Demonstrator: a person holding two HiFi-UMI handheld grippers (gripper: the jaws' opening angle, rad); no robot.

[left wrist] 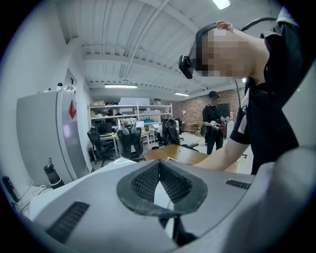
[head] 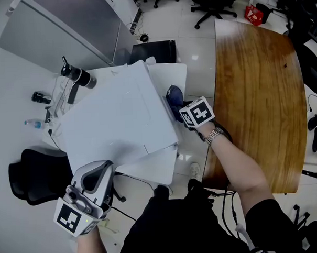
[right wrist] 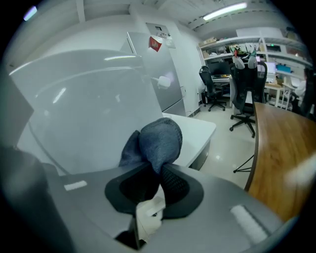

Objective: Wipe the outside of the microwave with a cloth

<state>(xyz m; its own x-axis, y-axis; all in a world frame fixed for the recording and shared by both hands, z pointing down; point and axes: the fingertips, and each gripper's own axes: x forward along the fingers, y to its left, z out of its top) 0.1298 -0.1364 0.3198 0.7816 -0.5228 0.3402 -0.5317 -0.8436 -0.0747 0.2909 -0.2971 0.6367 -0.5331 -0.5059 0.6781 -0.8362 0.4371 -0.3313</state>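
Note:
The white microwave (head: 113, 117) stands on a white table, seen from above in the head view. My right gripper (head: 177, 108) is shut on a bunched blue cloth (head: 173, 96) and holds it against the microwave's right side wall (right wrist: 94, 113). In the right gripper view the blue cloth (right wrist: 158, 141) bulges out between the jaws of that right gripper (right wrist: 157, 173), next to the pale wall. My left gripper (head: 92, 178) hovers at the microwave's near left corner. Its jaws (left wrist: 159, 173) are shut with nothing between them.
A black bottle (head: 77, 75) and cables lie beside the microwave at the back left. A wooden table (head: 259, 87) stands to the right. A black office chair (head: 37, 173) is at the left. A grey fridge (left wrist: 42, 133) and a second person (left wrist: 213, 126) stand further off.

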